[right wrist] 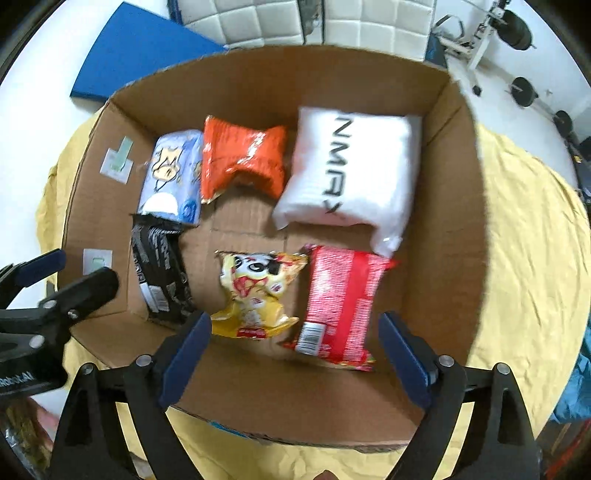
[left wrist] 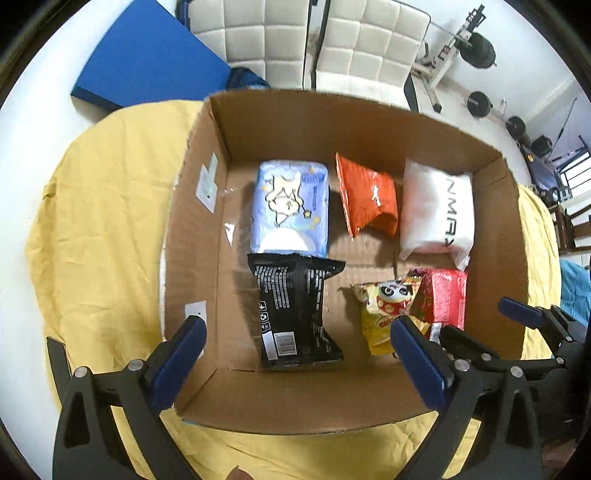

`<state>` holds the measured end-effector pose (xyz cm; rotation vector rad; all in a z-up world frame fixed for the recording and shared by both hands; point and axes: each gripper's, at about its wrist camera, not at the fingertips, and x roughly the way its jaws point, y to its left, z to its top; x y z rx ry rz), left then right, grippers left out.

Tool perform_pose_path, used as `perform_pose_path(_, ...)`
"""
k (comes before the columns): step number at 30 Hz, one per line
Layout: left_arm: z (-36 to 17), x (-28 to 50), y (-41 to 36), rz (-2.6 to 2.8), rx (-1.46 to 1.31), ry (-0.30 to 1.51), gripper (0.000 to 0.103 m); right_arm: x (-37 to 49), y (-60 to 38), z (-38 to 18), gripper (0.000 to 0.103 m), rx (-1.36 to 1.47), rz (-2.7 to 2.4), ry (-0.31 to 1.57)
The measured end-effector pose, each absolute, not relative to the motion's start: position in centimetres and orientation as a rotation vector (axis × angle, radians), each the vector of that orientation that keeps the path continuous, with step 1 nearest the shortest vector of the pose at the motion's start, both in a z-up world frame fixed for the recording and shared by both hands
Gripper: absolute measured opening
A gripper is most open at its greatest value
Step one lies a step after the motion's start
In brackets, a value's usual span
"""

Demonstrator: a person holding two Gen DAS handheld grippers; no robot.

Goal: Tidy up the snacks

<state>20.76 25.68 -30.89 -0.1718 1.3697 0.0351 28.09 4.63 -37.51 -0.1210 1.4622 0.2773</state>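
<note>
Snacks lie flat on the floor of an open cardboard box (right wrist: pixel 443 258) that sits on a yellow cloth (right wrist: pixel 528 258); six packets in all. In the right wrist view, a white bag (right wrist: pixel 354 166) at about one o'clock carries black letters that read roughly "NMR", seen sideways and not fully legible. An orange packet (right wrist: pixel 243 158) lies at twelve, a pale blue packet (right wrist: pixel 171 177) with a cartoon figure at eleven, a black packet (right wrist: pixel 159 273) with small white print and a barcode at nine, a yellow packet (right wrist: pixel 258 291) with a panda face near the centre, and a red packet (right wrist: pixel 340 302) with a barcode at four. The yellow and red packets touch; the blue one's end overlaps the black one. Two pale stickers mark the box's left wall. Both tongs hang above the box with nothing between their blue pads: the left gripper (left wrist: pixel 297 354) is spread wide over the black packet, and the right gripper (right wrist: pixel 295 354) is spread wide over the yellow and red packets. Beyond the box are a blue board (left wrist: pixel 147 59), two white quilted chairs (left wrist: pixel 258 33) and barbell weights (left wrist: pixel 480 50).
</note>
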Motion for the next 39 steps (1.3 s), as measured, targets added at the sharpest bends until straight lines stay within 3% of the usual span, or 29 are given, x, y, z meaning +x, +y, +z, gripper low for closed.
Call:
perform_pose_path(8,-29.5,19.9,25.2,0.05,-0.171,1.333,0.102,27.3,3.5,-35.6,0.103,-0.107,0.23,1.417)
perform_pose_path(15,-24.8,17.8,24.1,0.087,-0.124,1.242,0.102,25.7,2.6,-32.2,0.103,-0.073,0.226,1.36)
perform_pose_path(28,-11.7,10.2,21.4,0.11,-0.084,1.028,0.102,17.7,-2.2,-17.1,0.103,0.006,0.212,1.152)
perform_pose_path(39,-6.9,5.7,20.7,0.092,-0.129,0.955,0.103,11.2,-4.0,-8.0,0.103,0.0,0.208,1.024)
